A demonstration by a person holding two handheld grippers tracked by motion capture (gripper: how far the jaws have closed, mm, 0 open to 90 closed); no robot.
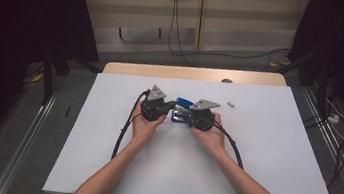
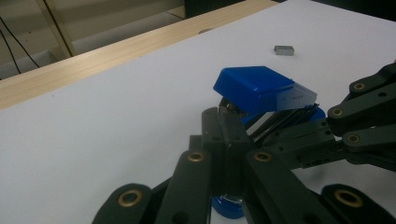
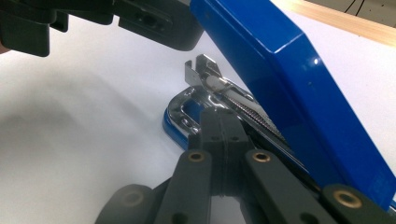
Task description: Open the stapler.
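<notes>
A blue stapler (image 1: pixel 184 102) is held just above the white table top (image 1: pixel 250 178), between both grippers. Its blue top (image 2: pixel 254 88) is swung up away from the chrome magazine and base (image 3: pixel 187 109). My left gripper (image 2: pixel 224 122) is shut on the metal part under the blue top. My right gripper (image 3: pixel 218 122) comes in from the other side and is shut on the stapler's lower metal part. In the high view the left gripper (image 1: pixel 167 108) and right gripper (image 1: pixel 185 115) face each other, tips nearly meeting. The blue top (image 3: pixel 289 79) hides the magazine's far end.
A small grey block of staples (image 1: pixel 231 104) lies on the table to the right of the grippers, seen in the left gripper view as the block (image 2: pixel 284 50) beyond the stapler. A wooden strip (image 1: pixel 193 73) borders the far edge. Cables trail from both grippers.
</notes>
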